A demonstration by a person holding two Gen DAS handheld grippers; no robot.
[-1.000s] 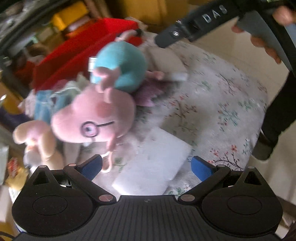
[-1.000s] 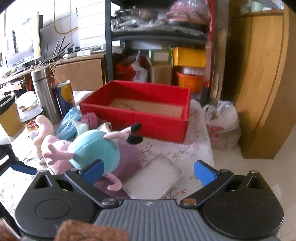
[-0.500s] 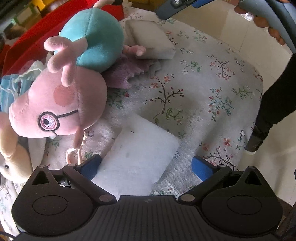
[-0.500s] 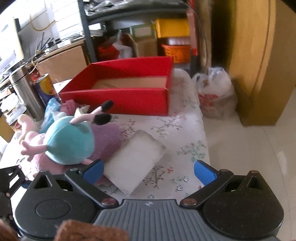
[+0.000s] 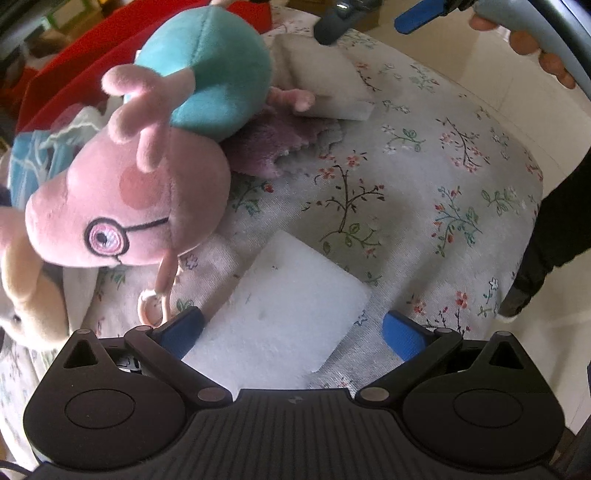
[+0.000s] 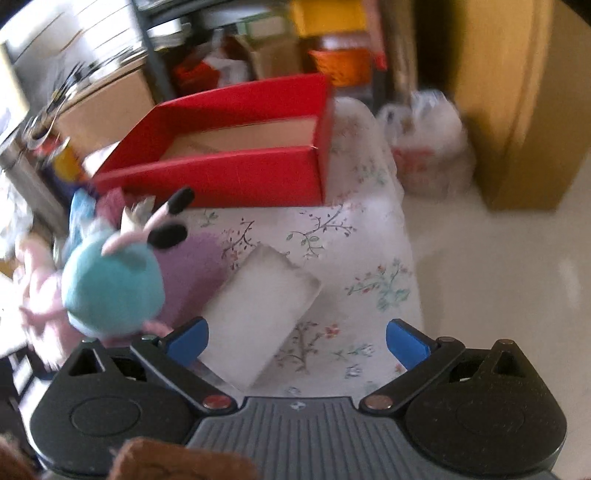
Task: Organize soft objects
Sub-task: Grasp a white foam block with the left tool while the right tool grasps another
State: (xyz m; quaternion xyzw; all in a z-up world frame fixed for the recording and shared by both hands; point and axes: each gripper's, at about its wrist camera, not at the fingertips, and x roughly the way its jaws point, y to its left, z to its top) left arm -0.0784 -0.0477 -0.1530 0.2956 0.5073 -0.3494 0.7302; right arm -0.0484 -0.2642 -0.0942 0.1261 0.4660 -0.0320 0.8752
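A pink pig plush with a teal body (image 5: 155,147) lies on the flowered tablecloth (image 5: 424,192), on a purple cloth (image 5: 273,147). A white sponge (image 5: 284,306) lies right in front of my left gripper (image 5: 291,328), which is open with its jaws either side of the sponge's near end. A second white sponge (image 6: 258,314) lies just ahead of my right gripper (image 6: 297,341), which is open and empty. That sponge also shows in the left wrist view (image 5: 325,85), with the right gripper (image 5: 373,18) above it. The pig plush (image 6: 110,288) is at left in the right wrist view.
A red open box (image 6: 236,162) stands at the far side of the table. A beige plush (image 5: 26,295) and blue cloth (image 5: 33,162) lie at the left. A white plastic bag (image 6: 428,147) and a wooden cabinet (image 6: 517,103) stand beyond the table's right edge.
My left gripper has moved closer to the near white sponge. My right gripper has swung down and toward the far sponge; its view is now blurred.
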